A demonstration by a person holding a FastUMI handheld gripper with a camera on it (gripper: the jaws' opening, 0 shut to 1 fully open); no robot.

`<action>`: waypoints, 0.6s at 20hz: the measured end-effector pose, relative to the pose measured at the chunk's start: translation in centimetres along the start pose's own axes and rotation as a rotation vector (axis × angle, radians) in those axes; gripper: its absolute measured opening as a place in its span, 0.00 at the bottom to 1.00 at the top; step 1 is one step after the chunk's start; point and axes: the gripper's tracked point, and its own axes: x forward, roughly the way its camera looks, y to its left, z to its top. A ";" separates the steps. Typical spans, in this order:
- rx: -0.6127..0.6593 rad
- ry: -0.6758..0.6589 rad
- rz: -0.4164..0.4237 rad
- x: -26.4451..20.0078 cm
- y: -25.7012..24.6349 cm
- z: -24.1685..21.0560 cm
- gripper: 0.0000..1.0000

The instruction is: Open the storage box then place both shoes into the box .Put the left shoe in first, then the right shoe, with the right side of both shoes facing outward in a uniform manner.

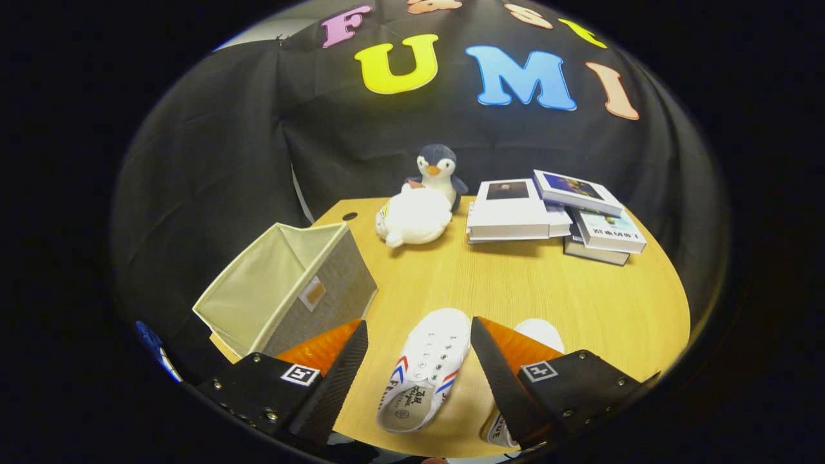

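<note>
The gripper (419, 351) is open above the wooden table (580, 303); one white shoe (425, 370) lies between its fingers, the second shoe (541, 332) behind the right finger. The fabric storage box (290, 290) stands open near the left finger.

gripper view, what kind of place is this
Probably a staged recording booth: a black cloth wall behind a wooden table set with props, an open fabric storage box and white shoes.
</note>
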 end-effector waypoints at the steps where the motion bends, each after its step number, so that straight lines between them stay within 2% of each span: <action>1: 0.003 0.027 0.003 0.4 -0.2 -1.0 0.98; 12: -0.016 0.221 -0.005 3.3 -2.4 -7.6 0.98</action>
